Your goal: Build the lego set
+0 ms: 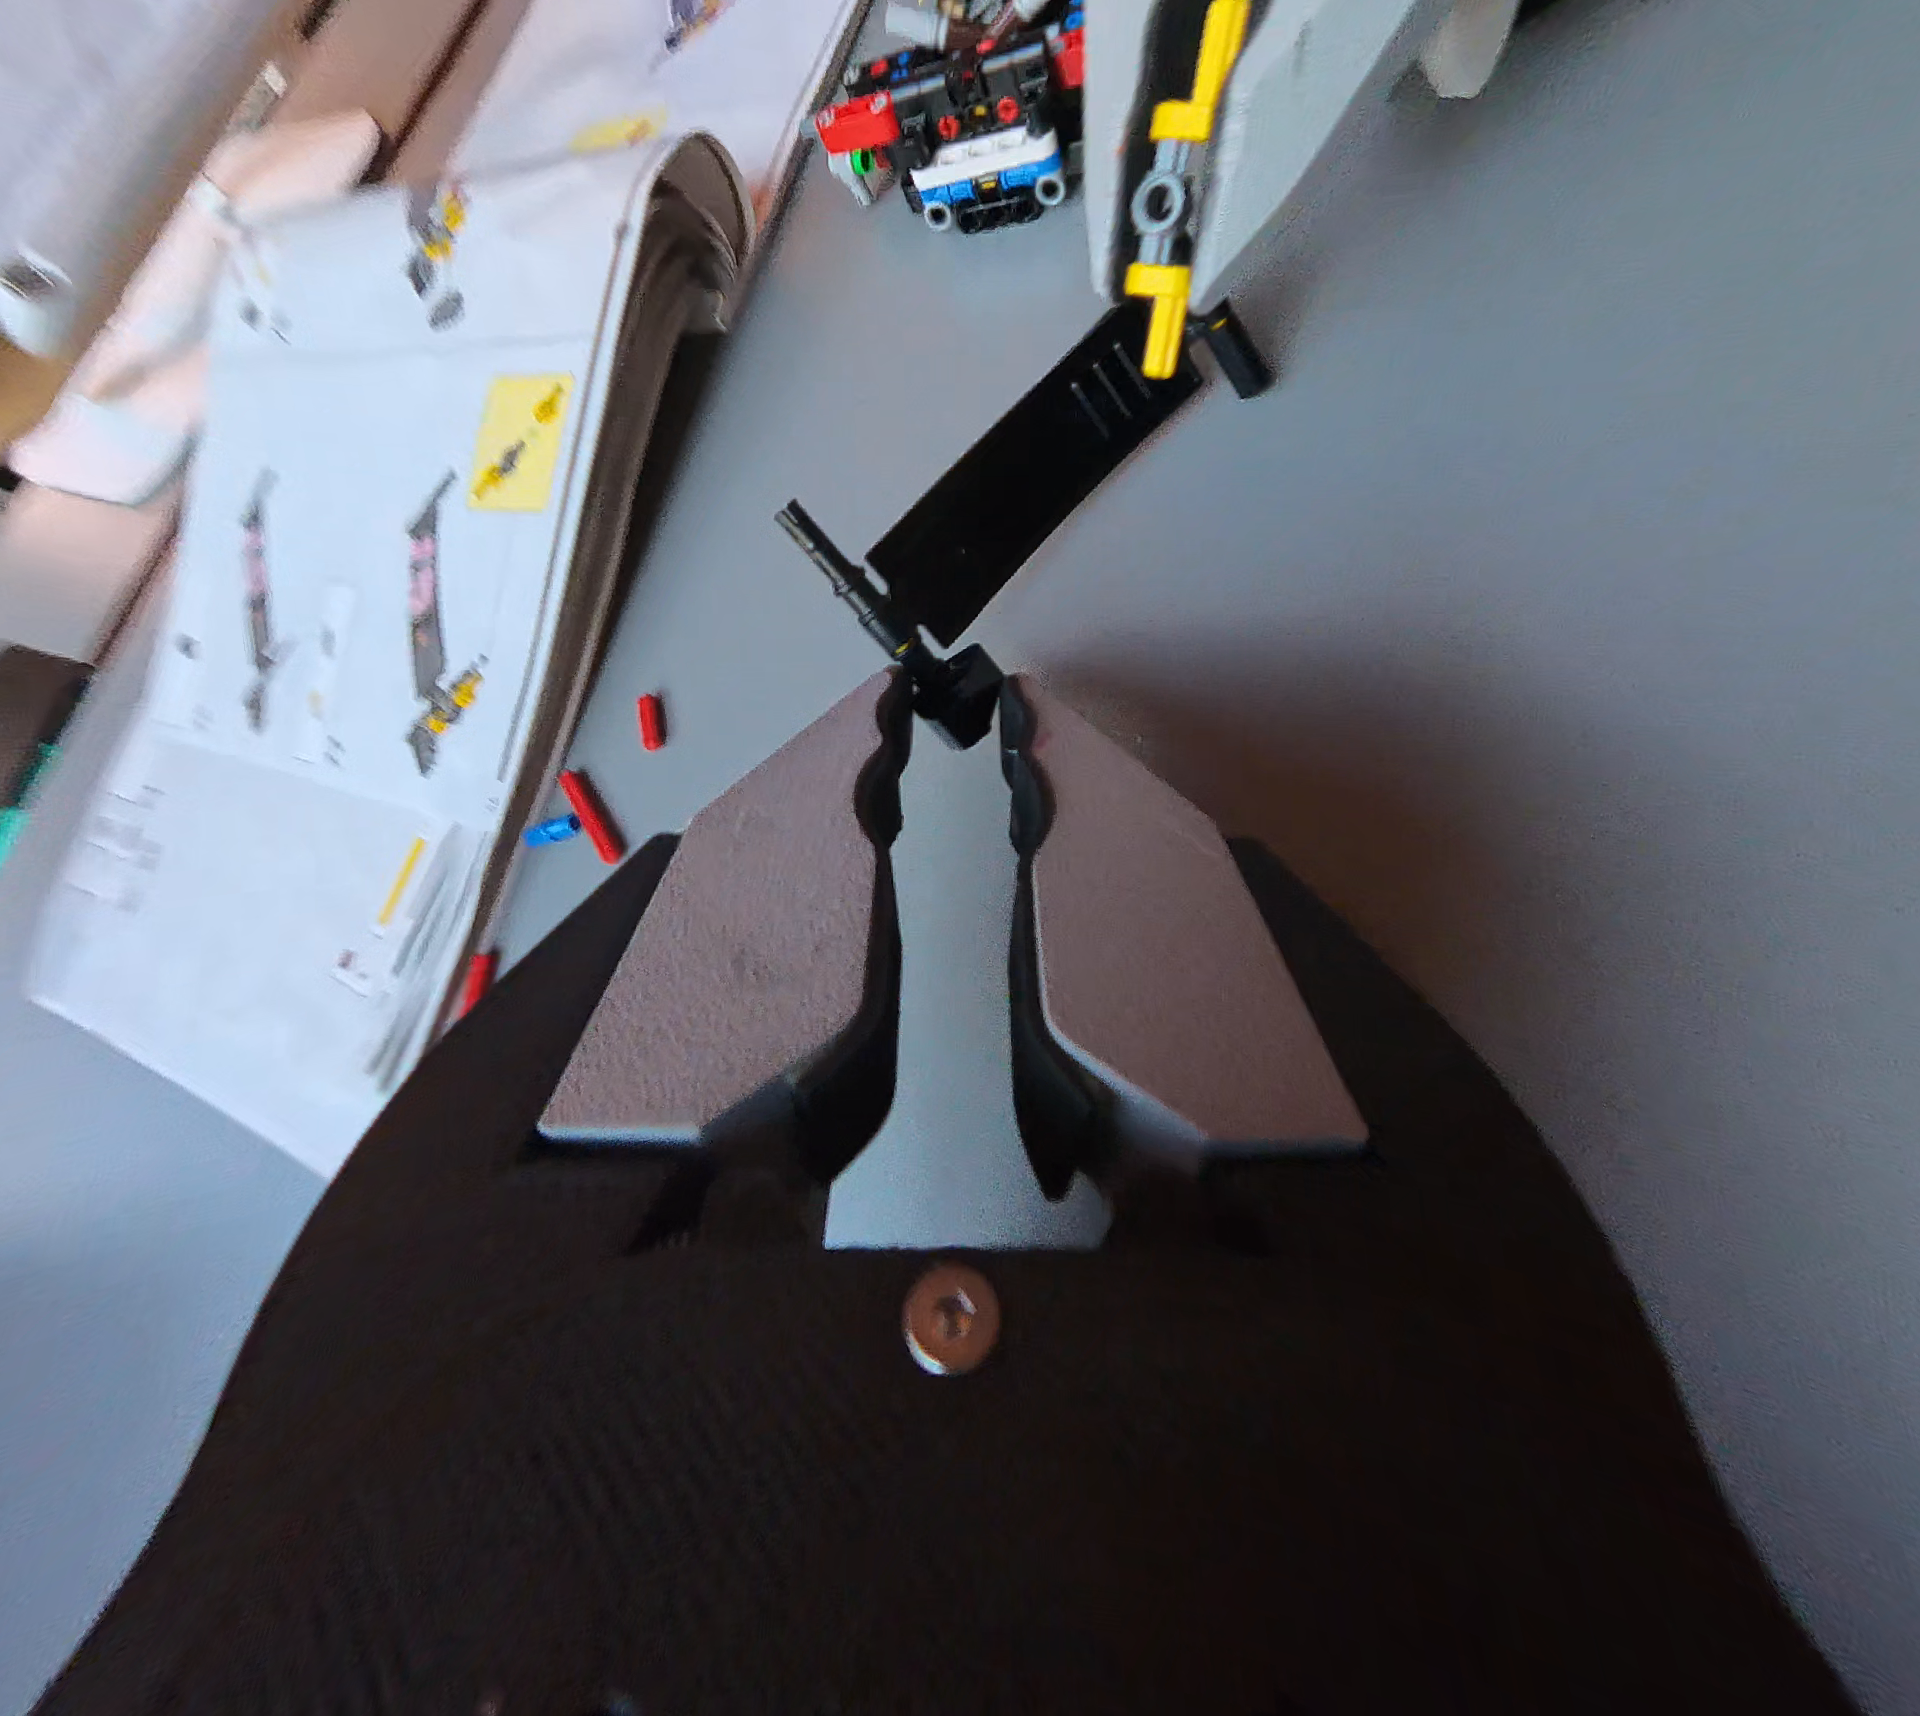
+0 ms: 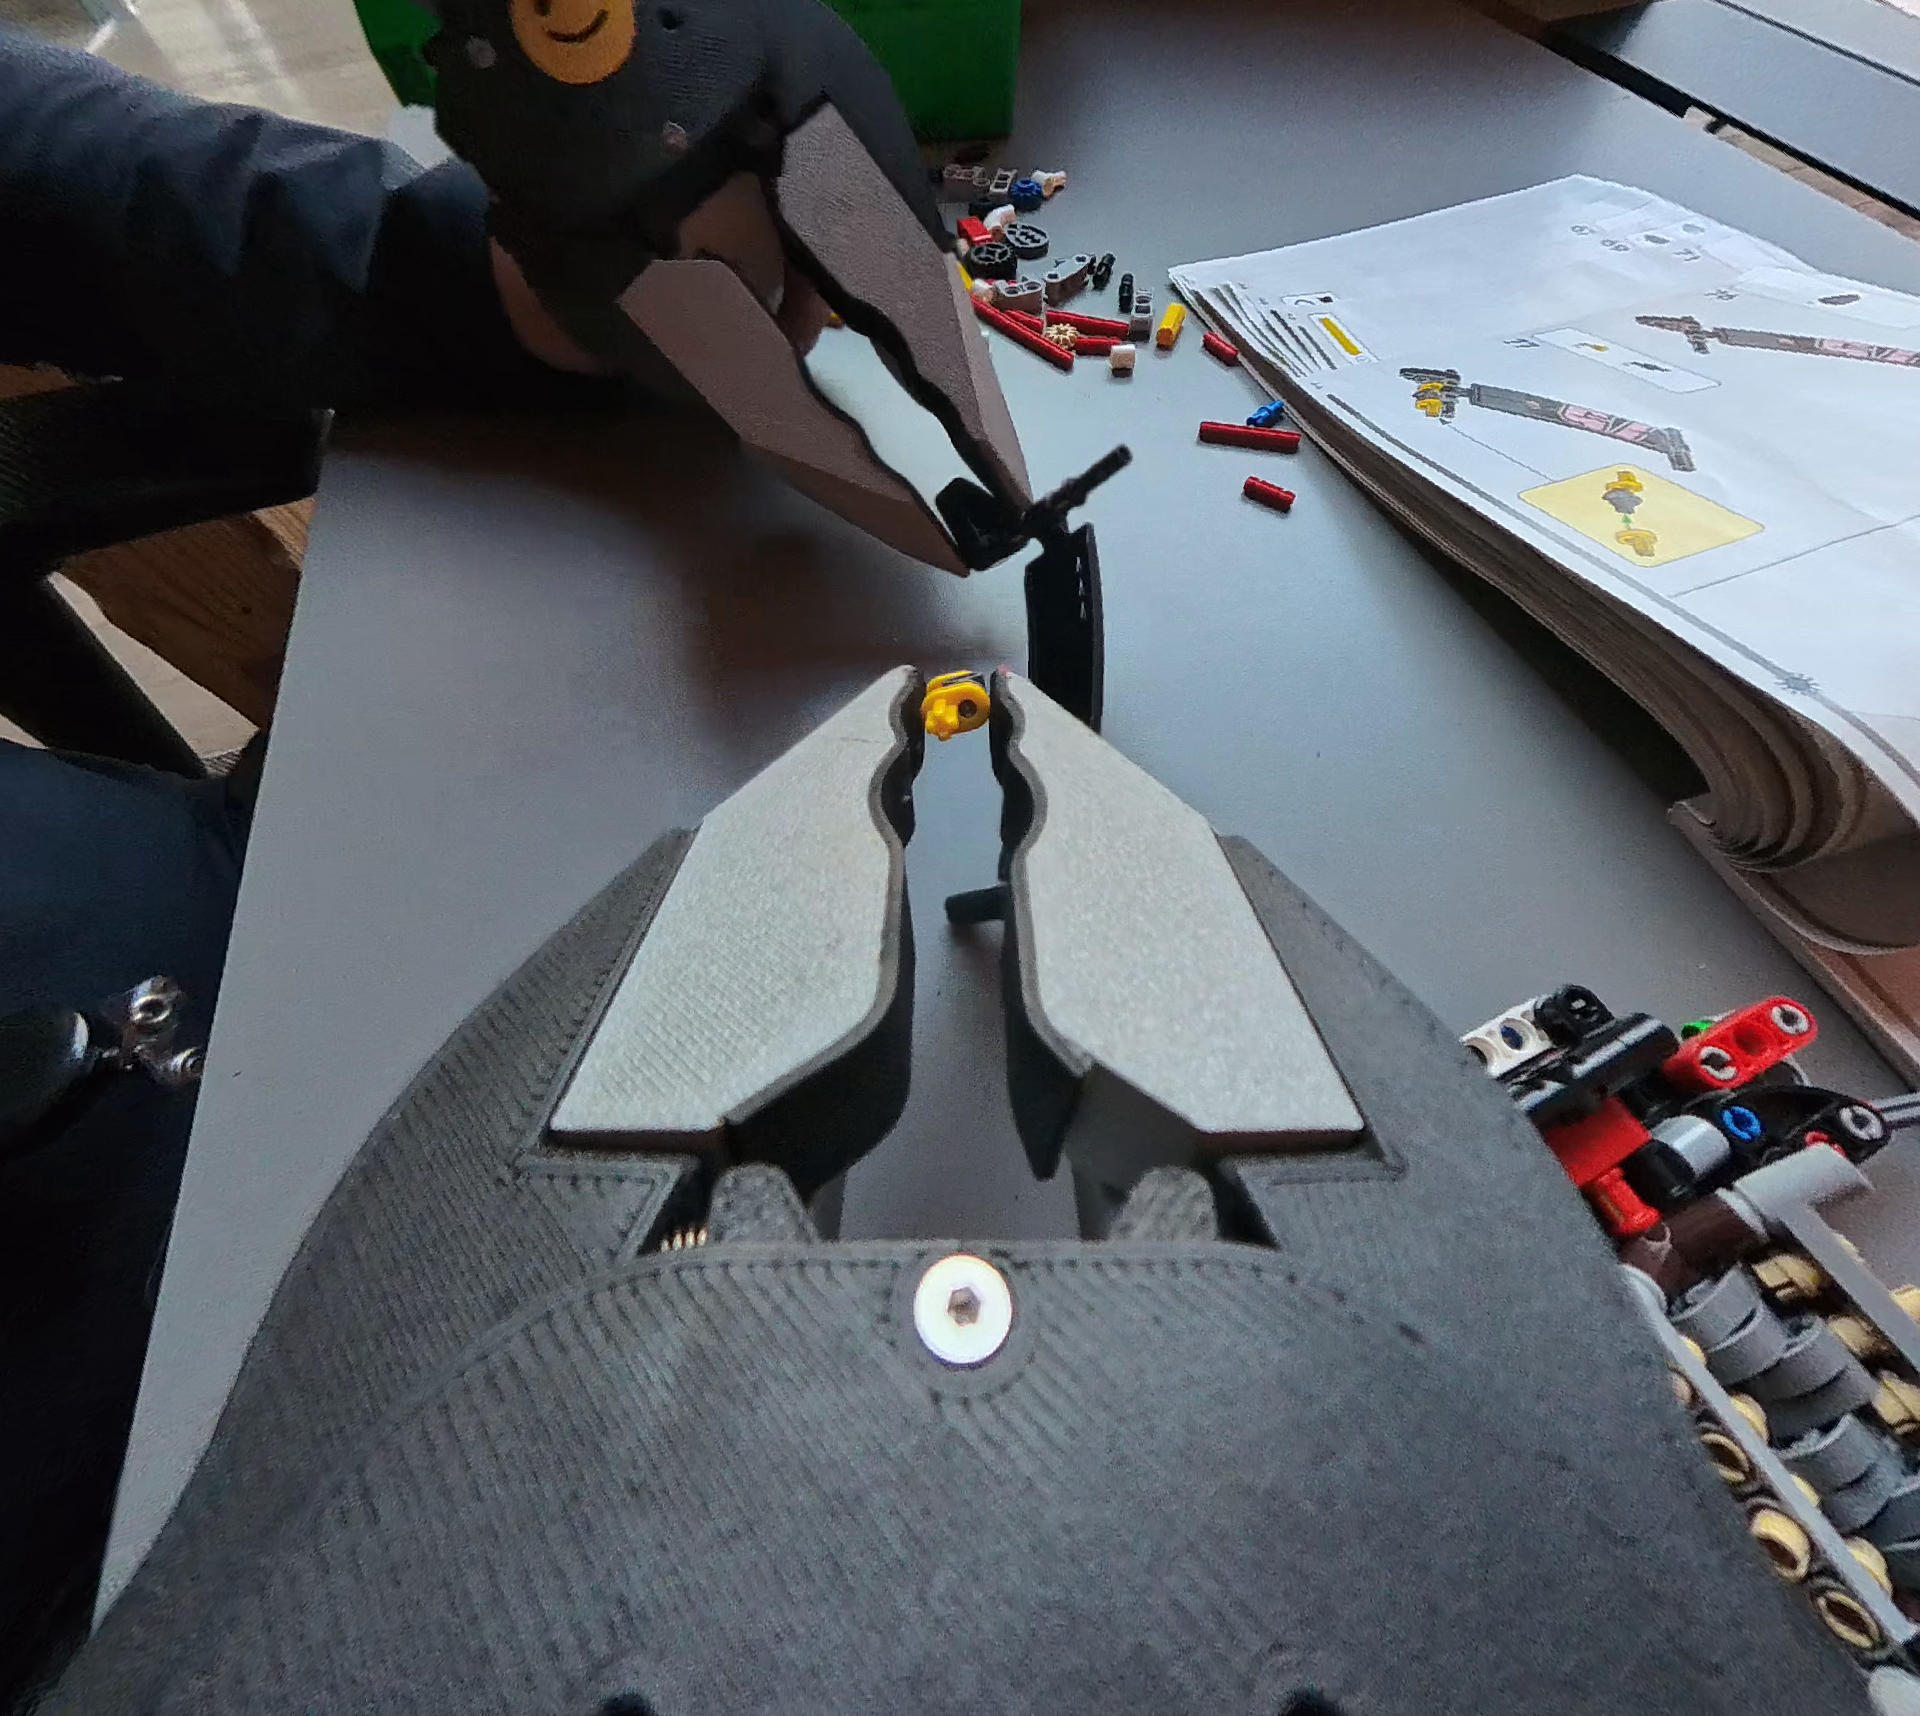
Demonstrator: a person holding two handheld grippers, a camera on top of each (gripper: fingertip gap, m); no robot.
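The left gripper (image 1: pixel 951 700) pinches a black connector (image 1: pixel 961 695); the black panel (image 1: pixel 1029 482) runs toward 1 o'clock to the right gripper (image 2: pixel 956 705) (pinching a yellow piece (image 2: pixel 954 704)).

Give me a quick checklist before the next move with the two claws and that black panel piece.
1. Left claw gripping the black connector block at one end of the black panel: ok, pads pinch it.
2. Right claw gripping the yellow and grey axle assembly: ok, yellow connector sits between the tips.
3. Panel lifted off the grey table: cannot tell.
4. Black axle seated in the block: ok, it sticks out.
5. Instruction booklet open in view: ok.
6. Loose red pins away from the claws: ok.
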